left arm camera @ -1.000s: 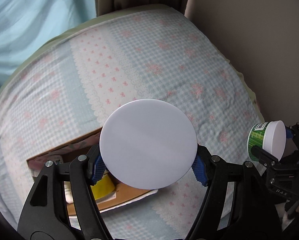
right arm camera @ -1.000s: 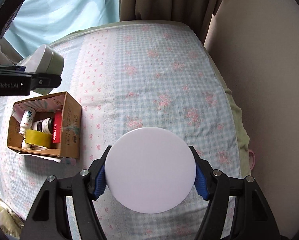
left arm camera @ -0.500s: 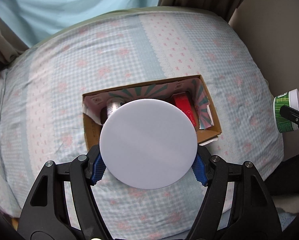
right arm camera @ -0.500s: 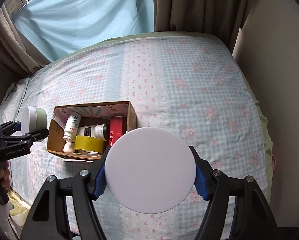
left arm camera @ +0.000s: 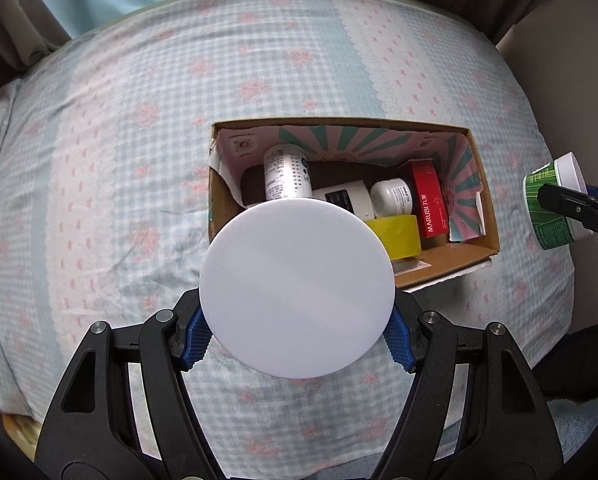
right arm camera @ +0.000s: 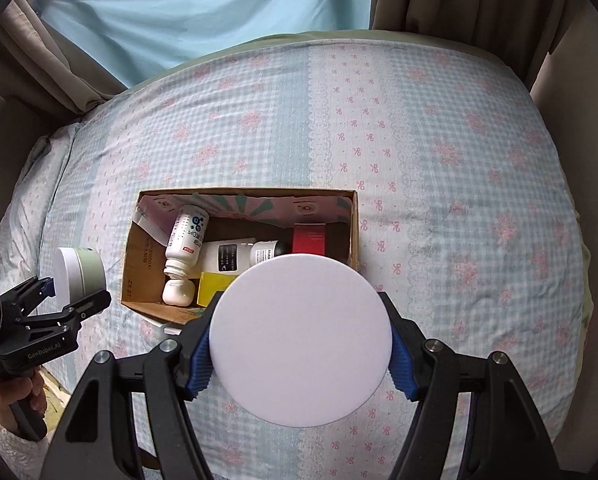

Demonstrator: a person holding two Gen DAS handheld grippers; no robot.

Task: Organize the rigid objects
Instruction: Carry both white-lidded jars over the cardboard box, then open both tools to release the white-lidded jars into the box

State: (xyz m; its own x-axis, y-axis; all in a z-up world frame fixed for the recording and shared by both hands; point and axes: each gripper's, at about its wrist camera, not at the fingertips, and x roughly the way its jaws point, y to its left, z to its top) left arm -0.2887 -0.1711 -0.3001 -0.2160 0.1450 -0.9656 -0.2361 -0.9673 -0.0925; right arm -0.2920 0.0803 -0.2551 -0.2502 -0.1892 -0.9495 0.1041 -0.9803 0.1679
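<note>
A pale green jar point(right arm camera: 83, 276) with a white lid is clamped in the left tongs point(right arm camera: 65, 298), hanging just off the left end of the box point(left arm camera: 479, 216). A green-labelled tub point(left arm camera: 551, 204) with a white lid sits pinched in the right tongs point(left arm camera: 579, 210), past the box's right end. The cardboard box lies open near the bed's point(right arm camera: 459, 160) front edge, holding bottles point(right arm camera: 187, 238), a red carton point(left arm camera: 431, 204) and yellow tape point(left arm camera: 397, 236).
</note>
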